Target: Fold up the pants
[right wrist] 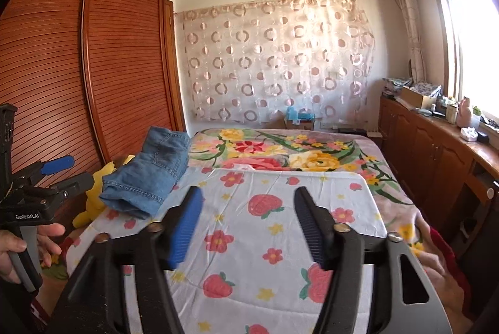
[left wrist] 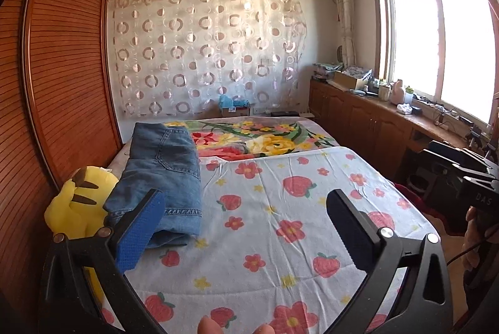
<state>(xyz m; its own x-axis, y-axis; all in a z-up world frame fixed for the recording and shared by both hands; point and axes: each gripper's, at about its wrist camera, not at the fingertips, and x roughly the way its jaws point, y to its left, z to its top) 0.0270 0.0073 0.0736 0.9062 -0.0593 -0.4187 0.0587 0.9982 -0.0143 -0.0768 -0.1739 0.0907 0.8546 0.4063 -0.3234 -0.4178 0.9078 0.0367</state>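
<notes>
At the left edge of the bed (right wrist: 368, 196), on the strawberry-print sheet (left wrist: 280, 209), the jeans (left wrist: 165, 171) lie folded in a compact stack, just beside a yellow plush toy (left wrist: 75, 206) wedged against the wooden wardrobe (right wrist: 93, 69). Both grippers hang above the sheet, apart from the denim: the left gripper (left wrist: 246, 225) spread wide and holding nothing, the right gripper (right wrist: 248, 225) likewise agape.

The left gripper (left wrist: 246, 228) hangs above the strawberry sheet (left wrist: 280, 209) with its jaws spread wide and nothing between them. Folded jeans (left wrist: 165, 175) lie at the sheet's left edge, just behind the blue-padded finger (left wrist: 140, 234), touching a yellow plush toy (left wrist: 78, 203) beside the wardrobe (left wrist: 62, 69).
</notes>
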